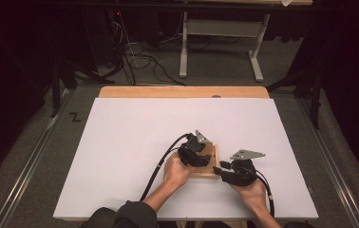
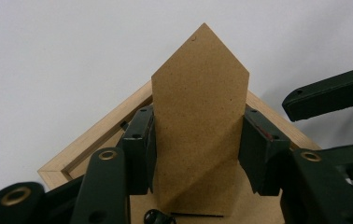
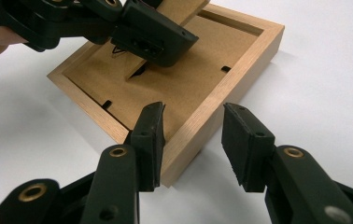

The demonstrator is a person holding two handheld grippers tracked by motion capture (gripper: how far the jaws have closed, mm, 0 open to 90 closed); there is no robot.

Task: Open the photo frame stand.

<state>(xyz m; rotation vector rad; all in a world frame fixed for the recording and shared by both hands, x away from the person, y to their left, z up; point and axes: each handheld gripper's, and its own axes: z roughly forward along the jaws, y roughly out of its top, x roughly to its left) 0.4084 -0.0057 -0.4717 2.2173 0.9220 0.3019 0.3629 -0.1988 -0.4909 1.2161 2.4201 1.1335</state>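
Picture frame (image 1: 208,164), lying face down right of centre in the high view, had its fibreboard stand (image 2: 200,116) clamped upright between the pads of my left gripper (image 2: 195,140). My right gripper (image 3: 191,140) straddled the frame's near wooden corner at lower centre of its own view, jaws apart, with its left pad against the wood and its right pad clear of it.

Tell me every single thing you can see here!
Picture frame: one, light wood, face down on the board, brown backing up.
Stand flap: one, brown, raised from the backing, between the left claw's pads.
Board: one, white, covering the table.
Table: one, wooden, edge beyond the board.
Desk frame: one, white, on the floor behind.
Left claw: one, black, shut on the flap.
Right claw: one, black, open at the frame's corner.
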